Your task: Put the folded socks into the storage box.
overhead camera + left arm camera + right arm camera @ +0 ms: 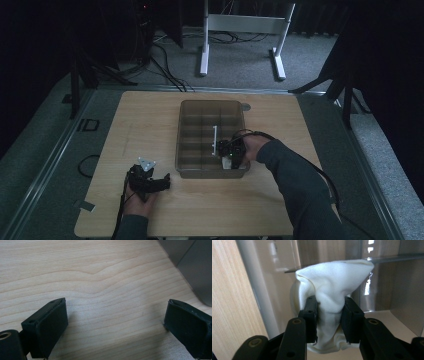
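The right gripper (329, 317) is clamped on a white cloth (332, 287); the fabric is pinched and bunched between both black pads, with more of it bulging above the jaws and a fold hanging below them. The cloth is held inside a compartment of the clear divided organizer box (186, 150), close against a transparent divider wall. In the high view the right gripper (231, 150) is seen over the near right part of the box, with a bit of white cloth (227, 161) visible under it at the front compartments. A white upright piece (215, 140) is seen in the middle of the box, just beside the gripper; what it is cannot be told.

The left gripper (115, 322) is held with its jaws wide apart, nothing between them, just bare wooden table (100, 277) below. In the high view the left gripper (149, 181) is rested on the table near the front left corner of the box, apart from it, with the grey plate on top. A grey corner of the box (197, 272) is seen at the upper right of the left gripper view.

The box is placed at the table's centre, long side running away from the person.
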`<state>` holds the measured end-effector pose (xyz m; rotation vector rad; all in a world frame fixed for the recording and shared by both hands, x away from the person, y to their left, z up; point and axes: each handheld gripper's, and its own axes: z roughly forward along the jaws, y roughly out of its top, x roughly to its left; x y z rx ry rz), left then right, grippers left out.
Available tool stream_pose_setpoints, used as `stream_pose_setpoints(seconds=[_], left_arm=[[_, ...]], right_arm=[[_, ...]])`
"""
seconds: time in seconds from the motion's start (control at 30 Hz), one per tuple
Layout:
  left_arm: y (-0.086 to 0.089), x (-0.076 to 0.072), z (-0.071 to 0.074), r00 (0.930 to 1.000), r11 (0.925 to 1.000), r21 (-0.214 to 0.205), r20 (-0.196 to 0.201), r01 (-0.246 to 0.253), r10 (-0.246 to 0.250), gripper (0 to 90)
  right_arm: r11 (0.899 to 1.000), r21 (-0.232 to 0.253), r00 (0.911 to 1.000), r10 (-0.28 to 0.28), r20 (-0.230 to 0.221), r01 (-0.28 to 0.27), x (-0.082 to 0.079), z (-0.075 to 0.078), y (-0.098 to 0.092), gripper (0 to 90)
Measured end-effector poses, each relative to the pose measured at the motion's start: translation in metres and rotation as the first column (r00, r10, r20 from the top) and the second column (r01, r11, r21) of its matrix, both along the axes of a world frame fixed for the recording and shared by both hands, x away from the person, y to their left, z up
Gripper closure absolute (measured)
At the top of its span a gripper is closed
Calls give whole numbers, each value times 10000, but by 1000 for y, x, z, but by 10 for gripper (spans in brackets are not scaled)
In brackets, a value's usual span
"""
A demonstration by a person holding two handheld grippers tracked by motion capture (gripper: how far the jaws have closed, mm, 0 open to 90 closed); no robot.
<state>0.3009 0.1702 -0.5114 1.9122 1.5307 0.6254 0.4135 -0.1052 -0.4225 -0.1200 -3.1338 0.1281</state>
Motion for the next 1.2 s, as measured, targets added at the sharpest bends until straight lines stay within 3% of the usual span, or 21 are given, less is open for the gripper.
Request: stream_pose_setpoints(seconds=[0.27, 0.7, 0.9, 0.97, 1.2], left_arm=[[0, 0, 0, 10000, 10000, 19, 1, 7, -7, 53], [0, 0, 0, 10000, 10000, -4, 5, -10, 10, 53], [0, 0, 0, 10000, 10000, 8, 6, -3, 3, 53], [0, 0, 0, 10000, 10000, 7, 6, -3, 3, 53], [0, 0, 0, 10000, 10000, 6, 6, -3, 3, 53]], right_arm=[[9990, 408, 9998, -182, 11, 181, 1, 13, -4, 563], [9967, 801, 9991, -188, 371, 158, 0, 29, -13, 562], [9956, 932, 9997, -2, 249, -22, -2, 34, -14, 700], [9961, 876, 9997, 107, 211, -125, -3, 34, -13, 796], [9949, 994, 9991, 106, 406, -146, -2, 32, -11, 900]])
